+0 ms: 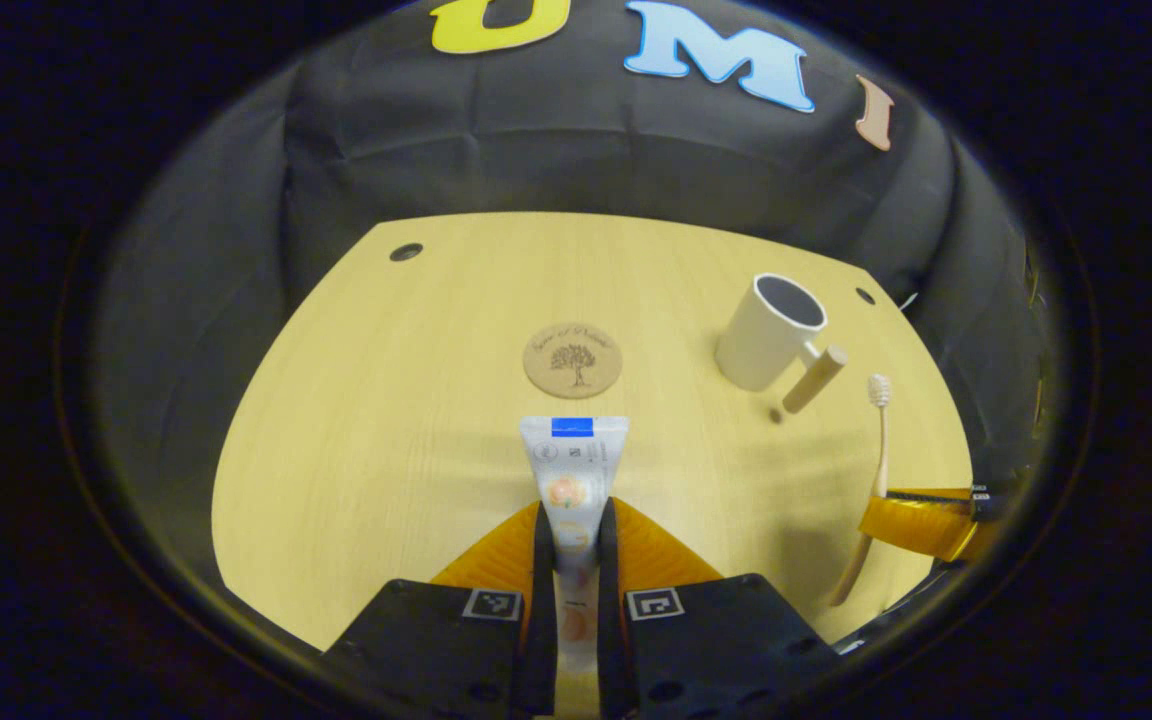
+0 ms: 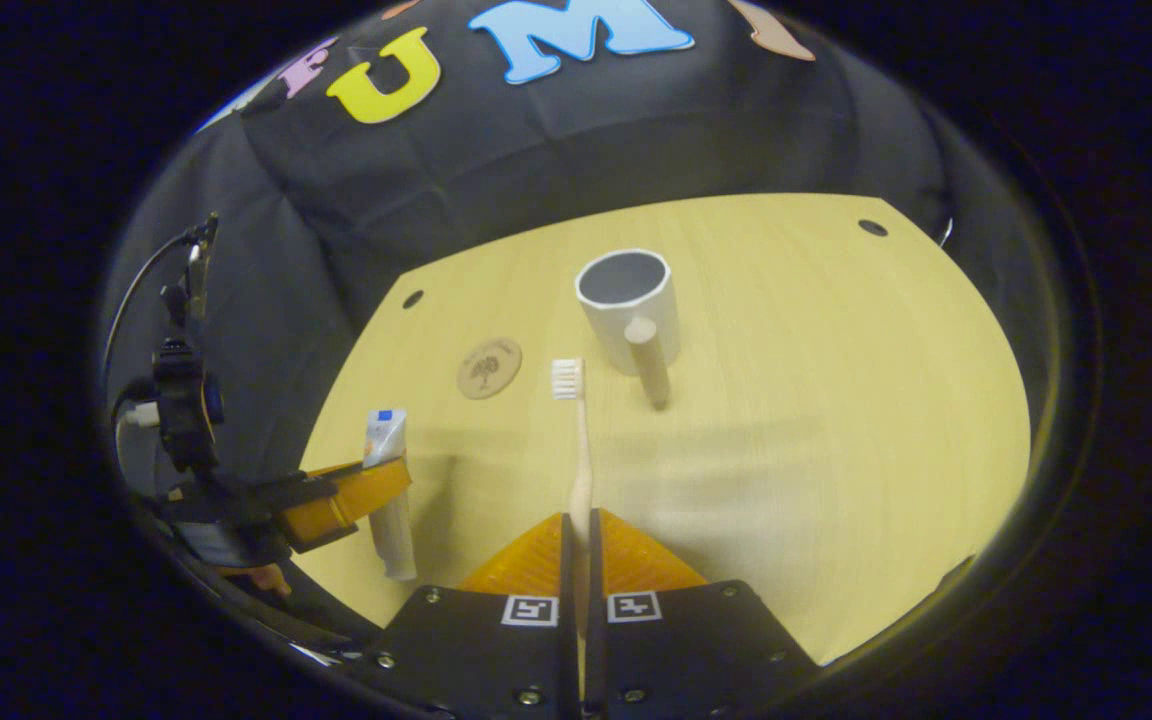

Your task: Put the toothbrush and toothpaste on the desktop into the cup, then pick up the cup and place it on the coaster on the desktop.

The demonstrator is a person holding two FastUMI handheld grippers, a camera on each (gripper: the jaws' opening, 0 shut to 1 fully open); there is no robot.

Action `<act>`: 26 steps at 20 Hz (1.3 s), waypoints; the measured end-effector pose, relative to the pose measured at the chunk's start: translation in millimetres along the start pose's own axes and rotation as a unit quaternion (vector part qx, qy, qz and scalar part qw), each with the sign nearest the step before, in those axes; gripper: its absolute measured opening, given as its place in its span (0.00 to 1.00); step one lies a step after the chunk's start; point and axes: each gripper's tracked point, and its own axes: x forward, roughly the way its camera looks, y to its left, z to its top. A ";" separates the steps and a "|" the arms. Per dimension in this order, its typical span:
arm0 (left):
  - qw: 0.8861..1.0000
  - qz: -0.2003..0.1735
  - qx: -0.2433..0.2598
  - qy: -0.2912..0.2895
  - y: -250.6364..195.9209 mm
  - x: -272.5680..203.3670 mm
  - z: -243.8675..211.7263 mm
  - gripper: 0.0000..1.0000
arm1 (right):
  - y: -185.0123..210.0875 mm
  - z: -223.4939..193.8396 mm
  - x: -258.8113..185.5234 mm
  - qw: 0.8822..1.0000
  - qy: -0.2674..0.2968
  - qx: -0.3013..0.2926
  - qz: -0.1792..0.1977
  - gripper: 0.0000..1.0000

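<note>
Quick count from my side: one toothpaste tube, one toothbrush, one cup (single peg-like handle sticking out), one round coaster, all on one desktop. And two grippers, my left and my right.

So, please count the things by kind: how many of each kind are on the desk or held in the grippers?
Cup: 1, standing on the desk
Coaster: 1, lying on the desk
Toothpaste tube: 1, held in the left gripper
Toothbrush: 1, held in the right gripper
Total: 4
</note>
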 end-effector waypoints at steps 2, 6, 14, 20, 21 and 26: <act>1.000 0.001 0.000 -0.026 -0.1 -9.3 18.9 0.24 | 4.1 19.1 -5.5 0.999 -0.036 -0.010 0.008 0.03; 0.997 0.000 0.004 -0.080 -8.0 -21.0 54.3 0.24 | 9.6 60.9 -14.8 0.995 -0.097 -0.027 0.013 0.03; 0.987 -0.011 -0.005 -0.162 -26.9 -40.7 106.5 0.22 | 5.5 150.4 -2.1 0.979 -0.200 -0.046 0.020 0.03; 0.984 -0.006 -0.015 -0.178 -27.0 -44.3 116.3 0.24 | 2.5 207.8 22.7 0.962 -0.261 -0.074 0.013 0.03; 0.984 -0.006 -0.017 -0.178 -27.9 -44.3 116.1 0.24 | -0.1 213.7 27.2 0.960 -0.268 -0.080 0.009 0.03; 0.984 0.003 -0.027 -0.179 -27.1 -47.7 114.5 0.24 | -8.0 223.4 61.0 0.954 -0.282 -0.102 -0.005 0.03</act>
